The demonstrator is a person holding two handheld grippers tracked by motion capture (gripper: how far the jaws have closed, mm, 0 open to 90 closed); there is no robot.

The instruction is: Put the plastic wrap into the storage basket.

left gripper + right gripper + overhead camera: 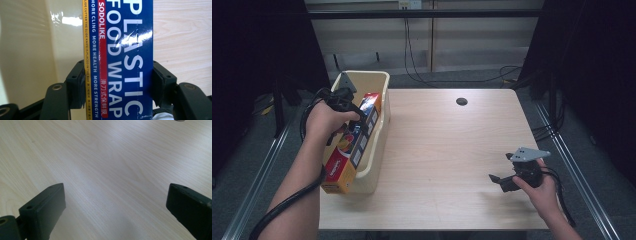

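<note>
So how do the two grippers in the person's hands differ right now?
The left gripper is clamped on a plastic wrap box; the right gripper holds nothing, its jaws apart. The left one is over the cream bin at the table's left edge; the right one sits low over bare table. Both are black, hand-held and trail a cable.

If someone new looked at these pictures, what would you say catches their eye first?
The long box of plastic food wrap stands out first, bright blue, red and orange, lying tilted in the cream bin at the table's left edge. The left gripper is shut on it, and its own view shows the jaws pressing both sides of the box. Across the bare wooden table, the right gripper rests near the front right corner with jaws open.
</note>
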